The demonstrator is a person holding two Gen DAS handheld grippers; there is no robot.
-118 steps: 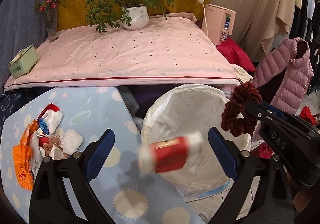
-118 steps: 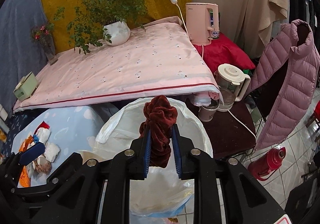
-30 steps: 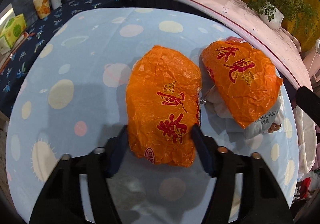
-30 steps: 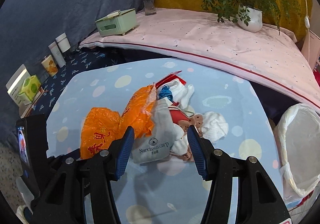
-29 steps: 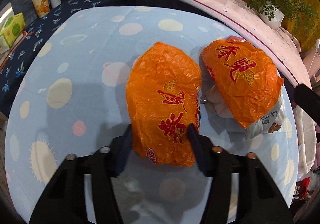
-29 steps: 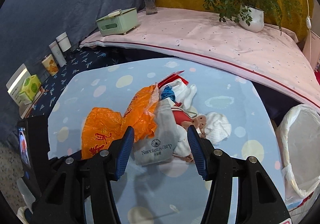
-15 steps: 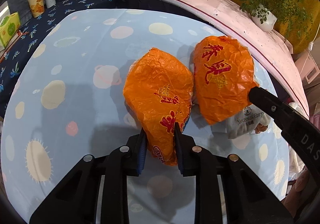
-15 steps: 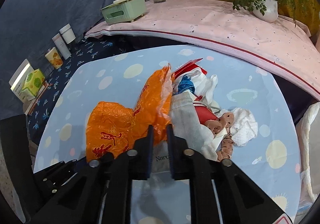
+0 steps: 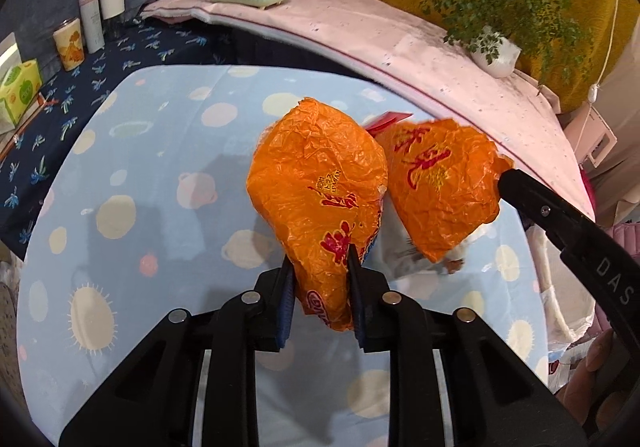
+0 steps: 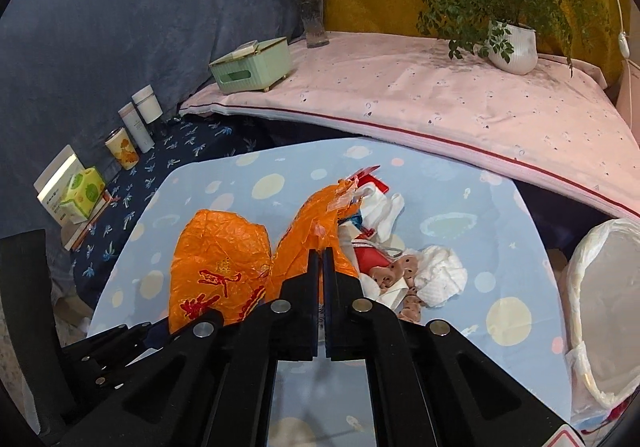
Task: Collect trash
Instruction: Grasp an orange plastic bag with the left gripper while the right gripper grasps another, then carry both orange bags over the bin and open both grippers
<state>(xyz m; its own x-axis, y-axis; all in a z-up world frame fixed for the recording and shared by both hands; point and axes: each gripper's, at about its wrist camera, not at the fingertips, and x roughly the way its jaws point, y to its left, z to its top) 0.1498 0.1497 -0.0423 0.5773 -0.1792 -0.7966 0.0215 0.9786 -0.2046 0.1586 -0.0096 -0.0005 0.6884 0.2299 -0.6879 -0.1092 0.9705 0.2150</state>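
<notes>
My left gripper (image 9: pixel 320 267) is shut on an orange plastic bag (image 9: pixel 320 183) and holds it just above the blue dotted table (image 9: pixel 160 175). My right gripper (image 10: pixel 322 259) is shut on a second orange plastic bag (image 10: pixel 320 235), also visible in the left wrist view (image 9: pixel 440 183). The first bag shows at left in the right wrist view (image 10: pixel 216 259). More trash lies beside them: white tissue (image 10: pixel 440 275), a red packet (image 10: pixel 368 255), a brown toy (image 10: pixel 400 275). A white-lined trash bin (image 10: pixel 600 307) stands off the table's right edge.
A pink-covered bench (image 10: pixel 440 95) runs behind the table with a green tissue box (image 10: pixel 252 65), a flower vase (image 10: pixel 312 15) and a potted plant (image 10: pixel 512 43). Cups (image 10: pixel 122 149) and boxes (image 10: pixel 80 195) stand on the dark blue cloth at left.
Both grippers have closed, each on an orange bag, and have lifted the bags a little off the table. Earlier the left gripper dropped a red tube over the bin.
</notes>
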